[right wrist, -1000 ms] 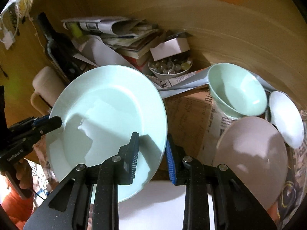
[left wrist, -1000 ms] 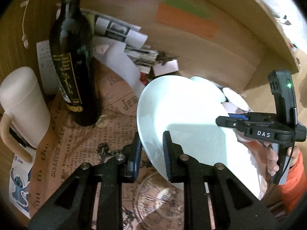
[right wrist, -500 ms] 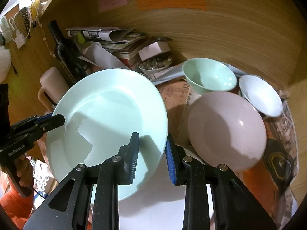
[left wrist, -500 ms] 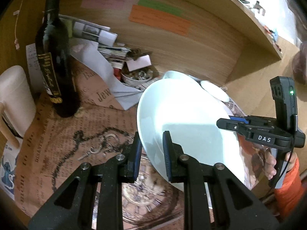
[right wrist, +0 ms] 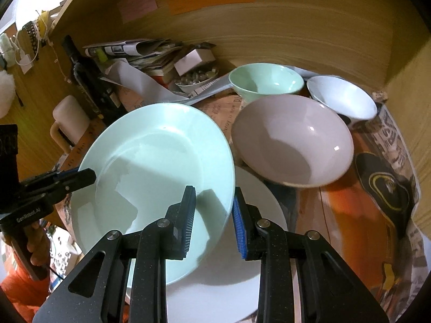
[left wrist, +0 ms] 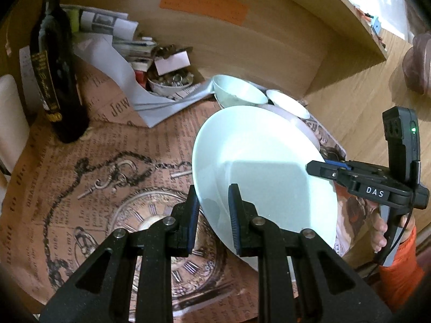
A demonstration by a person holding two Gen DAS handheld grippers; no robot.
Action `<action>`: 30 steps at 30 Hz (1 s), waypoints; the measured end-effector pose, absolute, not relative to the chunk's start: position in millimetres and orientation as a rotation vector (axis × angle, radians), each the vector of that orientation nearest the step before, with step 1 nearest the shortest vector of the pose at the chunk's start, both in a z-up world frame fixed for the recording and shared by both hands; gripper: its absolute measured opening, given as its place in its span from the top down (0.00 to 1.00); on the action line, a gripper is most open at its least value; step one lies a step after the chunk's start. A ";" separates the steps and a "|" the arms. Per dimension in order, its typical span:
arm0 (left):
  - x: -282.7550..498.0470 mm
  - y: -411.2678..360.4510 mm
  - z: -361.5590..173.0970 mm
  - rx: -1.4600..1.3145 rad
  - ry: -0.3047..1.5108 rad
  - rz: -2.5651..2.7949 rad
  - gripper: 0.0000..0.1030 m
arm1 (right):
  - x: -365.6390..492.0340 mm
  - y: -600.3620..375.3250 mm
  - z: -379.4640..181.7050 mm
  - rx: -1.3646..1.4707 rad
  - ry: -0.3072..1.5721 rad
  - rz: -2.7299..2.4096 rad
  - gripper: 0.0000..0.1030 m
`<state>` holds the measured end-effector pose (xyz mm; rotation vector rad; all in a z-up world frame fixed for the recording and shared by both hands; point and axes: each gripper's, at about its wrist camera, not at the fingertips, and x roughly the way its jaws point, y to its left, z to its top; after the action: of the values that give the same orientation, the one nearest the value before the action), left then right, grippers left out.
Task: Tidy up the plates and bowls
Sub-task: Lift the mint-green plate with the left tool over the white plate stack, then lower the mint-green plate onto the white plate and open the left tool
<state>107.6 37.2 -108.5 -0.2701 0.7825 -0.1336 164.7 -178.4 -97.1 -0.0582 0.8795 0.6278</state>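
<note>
Both jaws clamped on the pale green plate (right wrist: 159, 161) mid-frame, left gripper (left wrist: 211, 215) and right gripper (right wrist: 214, 215) on opposite rims

Wooden desk (left wrist: 347, 123) spread with vintage-print paper (left wrist: 80, 188), bearing dark wine bottle (left wrist: 56, 80), cream mug (right wrist: 68, 119), paper pile (right wrist: 140, 51), three bowls, white plate (right wrist: 242, 269)

Your right gripper (right wrist: 212, 215) straddled the green plate's (right wrist: 150, 167) rim, fingers (right wrist: 188, 215) either side. The left gripper (right wrist: 67, 179) met its far edge. Beneath lay a white plate (right wrist: 229, 277); beyond the fingertips sat a pink bowl (right wrist: 293, 140).
</note>
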 end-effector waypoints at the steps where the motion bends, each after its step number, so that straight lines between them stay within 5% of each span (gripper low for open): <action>1: 107.9 35.7 -110.2 -0.274 0.787 -0.137 0.81 | 164.3 -181.4 -98.8 -0.046 0.882 0.628 0.76; 30: 116.2 -5.9 -136.4 -0.178 0.872 -0.155 0.81 | 146.5 -219.4 -131.1 -0.024 0.909 0.557 0.75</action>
<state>116.2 -5.9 -136.4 -0.1775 0.8718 -0.1549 146.5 -219.4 -131.1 -0.0242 0.9089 0.5572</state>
